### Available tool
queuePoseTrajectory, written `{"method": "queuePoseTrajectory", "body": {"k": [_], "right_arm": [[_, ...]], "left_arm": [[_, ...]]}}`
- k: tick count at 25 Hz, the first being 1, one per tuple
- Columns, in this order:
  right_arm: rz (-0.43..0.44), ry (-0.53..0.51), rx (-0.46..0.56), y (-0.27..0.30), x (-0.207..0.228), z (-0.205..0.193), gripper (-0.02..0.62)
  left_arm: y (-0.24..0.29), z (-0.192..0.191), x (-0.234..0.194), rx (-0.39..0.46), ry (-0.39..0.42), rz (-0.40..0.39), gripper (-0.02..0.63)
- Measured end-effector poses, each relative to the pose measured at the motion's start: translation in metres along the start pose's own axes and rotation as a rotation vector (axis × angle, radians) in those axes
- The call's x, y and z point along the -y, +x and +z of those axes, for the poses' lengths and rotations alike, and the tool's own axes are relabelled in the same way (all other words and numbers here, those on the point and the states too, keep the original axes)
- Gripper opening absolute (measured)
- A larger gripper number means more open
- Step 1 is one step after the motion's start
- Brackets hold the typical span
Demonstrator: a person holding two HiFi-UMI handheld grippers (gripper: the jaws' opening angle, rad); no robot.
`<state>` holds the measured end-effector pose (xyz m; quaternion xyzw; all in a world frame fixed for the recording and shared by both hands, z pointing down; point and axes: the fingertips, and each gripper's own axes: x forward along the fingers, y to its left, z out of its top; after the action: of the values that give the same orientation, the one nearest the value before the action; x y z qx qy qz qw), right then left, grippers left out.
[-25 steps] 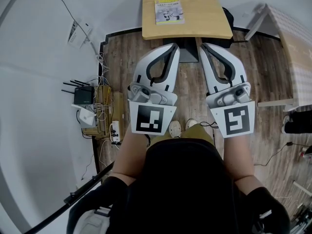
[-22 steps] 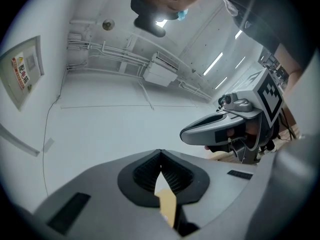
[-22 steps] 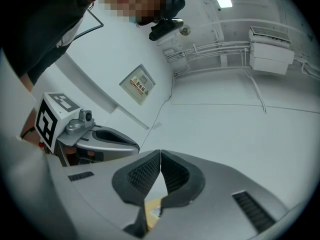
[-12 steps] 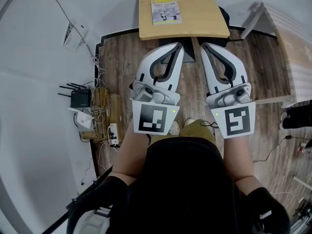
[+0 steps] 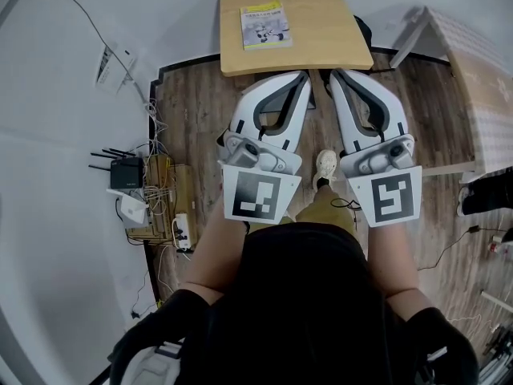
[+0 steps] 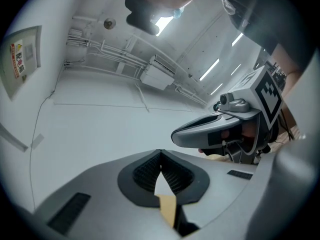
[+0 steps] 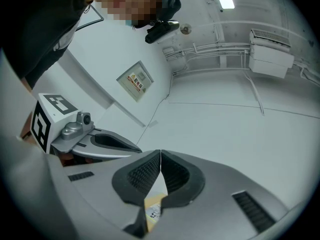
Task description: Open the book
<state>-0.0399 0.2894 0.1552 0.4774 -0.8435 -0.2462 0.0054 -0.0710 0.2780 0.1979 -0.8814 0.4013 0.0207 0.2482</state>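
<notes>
Approach: closed book (image 5: pixel 264 24) ahead on worktop (image 5: pixel 329 42).
Lies ahead-left, long axis running away; left tool (image 5: pixel 301 79) nearer. It and right tool (image 5: pixel 335 77) pinched together, empty.

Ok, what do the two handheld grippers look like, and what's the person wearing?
Both the left gripper and right gripper have curved white shells with black loop-shaped insets, grey metal fittings and a cube bearing a black-and-white square marker. Their jaw pads are black and ribbed. The person wears a black top.
</notes>
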Motion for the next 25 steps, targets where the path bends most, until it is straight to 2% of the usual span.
{"method": "queuePoseTrajectory", "body": {"k": [9,13,25], "right_arm": [[0.037,0.006,0.039,0.043,0.040,-0.047,0.029],[0.052,0.027,0.051,0.068,0.072,-0.064,0.029],[0.137,0.071,0.049,0.141,0.173,-0.135,0.029]], "left_arm": [[0.067,-0.018,-0.025,-0.029,0.073,0.035,0.011],[0.104,-0.031,-0.040,-0.035,0.072,0.066,0.011],[0.230,-0.090,-0.071,-0.130,0.056,0.128,0.011]]}}
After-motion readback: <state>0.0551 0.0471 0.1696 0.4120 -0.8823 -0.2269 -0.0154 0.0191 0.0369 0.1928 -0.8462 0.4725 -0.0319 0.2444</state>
